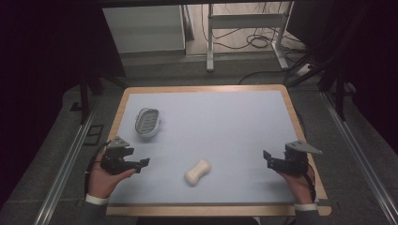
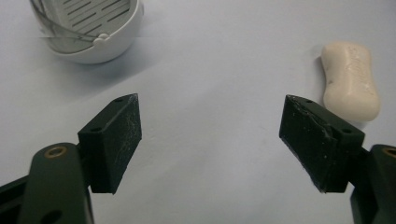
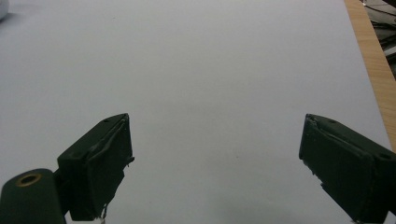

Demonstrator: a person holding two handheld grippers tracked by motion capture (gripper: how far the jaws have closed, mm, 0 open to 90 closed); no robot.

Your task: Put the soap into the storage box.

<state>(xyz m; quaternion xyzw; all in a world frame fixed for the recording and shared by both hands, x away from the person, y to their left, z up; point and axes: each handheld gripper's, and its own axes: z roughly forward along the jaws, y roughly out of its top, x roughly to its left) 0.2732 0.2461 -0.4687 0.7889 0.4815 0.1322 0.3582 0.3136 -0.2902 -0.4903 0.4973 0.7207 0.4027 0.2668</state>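
A cream, waisted bar of soap (image 1: 197, 172) lies on the pale mat near the table's front middle. A white oval soap dish (image 1: 148, 123) with a slotted insert sits at the left, farther back. My left gripper (image 1: 139, 164) is open at the front left and points toward the soap. In the left gripper view the soap (image 2: 351, 80) lies beyond the right jaw and the dish (image 2: 88, 28) at the upper left, with bare mat between the jaws of the gripper (image 2: 210, 140). My right gripper (image 1: 268, 159) is open at the front right, over bare mat (image 3: 215, 154).
The pale mat (image 1: 220, 122) covers a wooden table whose edge (image 1: 300, 122) runs along the right; that edge (image 3: 369, 51) also shows in the right gripper view. Beyond the table are a metal frame (image 1: 244, 28), cables and a dark floor.
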